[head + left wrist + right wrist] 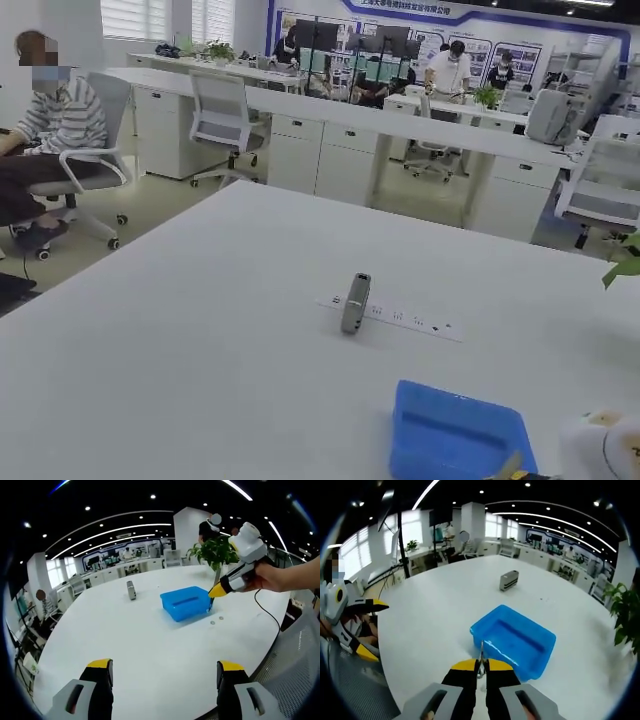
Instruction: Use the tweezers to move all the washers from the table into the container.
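Your left gripper (165,680) hangs low over the near edge of the white worktop (125,640), fingers (100,667) spread wide with nothing between them. In the right gripper view it sits off at the left edge (355,627), well apart from the work.

Further in on the worktop, a small grey device (131,590) stands beside a flush power strip (400,318).

The blue container (187,602) sits right of the device, open side up. I can't tell if anything is inside it.

Two washers (212,623) lie on the worktop just beside the container's near right corner, outside it.

Your right gripper (216,592), held in your hand (270,577), points down at that corner. Its fingers (465,666) are pressed together on the tweezers (481,655). The tweezer tips are near the container's rim, above the washers. Whether they pinch a washer is too small to tell.

A potted plant (215,552) stands behind the right gripper.
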{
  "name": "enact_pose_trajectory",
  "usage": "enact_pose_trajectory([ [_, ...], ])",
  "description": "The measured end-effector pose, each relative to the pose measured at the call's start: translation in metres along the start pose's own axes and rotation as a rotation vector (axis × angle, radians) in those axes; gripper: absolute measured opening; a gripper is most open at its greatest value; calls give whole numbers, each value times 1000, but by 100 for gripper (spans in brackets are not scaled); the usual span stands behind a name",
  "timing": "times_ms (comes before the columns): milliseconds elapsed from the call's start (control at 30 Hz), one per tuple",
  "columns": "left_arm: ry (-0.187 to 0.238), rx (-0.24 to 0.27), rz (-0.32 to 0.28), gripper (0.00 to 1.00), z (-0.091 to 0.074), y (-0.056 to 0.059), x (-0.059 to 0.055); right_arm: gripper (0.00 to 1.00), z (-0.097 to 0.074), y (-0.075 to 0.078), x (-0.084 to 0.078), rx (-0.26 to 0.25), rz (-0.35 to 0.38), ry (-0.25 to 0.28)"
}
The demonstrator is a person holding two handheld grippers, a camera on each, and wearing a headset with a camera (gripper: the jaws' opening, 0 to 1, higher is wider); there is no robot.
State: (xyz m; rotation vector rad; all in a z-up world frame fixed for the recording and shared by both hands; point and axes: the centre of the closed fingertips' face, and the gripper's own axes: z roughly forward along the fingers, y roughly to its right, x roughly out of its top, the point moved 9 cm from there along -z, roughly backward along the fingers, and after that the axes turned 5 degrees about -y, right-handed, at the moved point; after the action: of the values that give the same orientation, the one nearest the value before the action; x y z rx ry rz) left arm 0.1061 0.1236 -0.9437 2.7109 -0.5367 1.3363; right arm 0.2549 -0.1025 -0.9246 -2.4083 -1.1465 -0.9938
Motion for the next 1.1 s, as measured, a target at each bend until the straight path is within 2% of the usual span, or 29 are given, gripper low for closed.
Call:
enact_pose_trajectory([
  [267,1,-1,-5,87,0,0,0,1,-1,10,13,-14,1,32],
  [733,0,3,-11,88,1,-1,0,1,16,26,39,-38,2,67],
  [1000,-10,-5,-13,89,2,-1,-1,1,36,33,38,-46,21,50],
  [1100,-14,-7,-8,88,2,-1,-1,1,43,34,35,-37,59,49],
])
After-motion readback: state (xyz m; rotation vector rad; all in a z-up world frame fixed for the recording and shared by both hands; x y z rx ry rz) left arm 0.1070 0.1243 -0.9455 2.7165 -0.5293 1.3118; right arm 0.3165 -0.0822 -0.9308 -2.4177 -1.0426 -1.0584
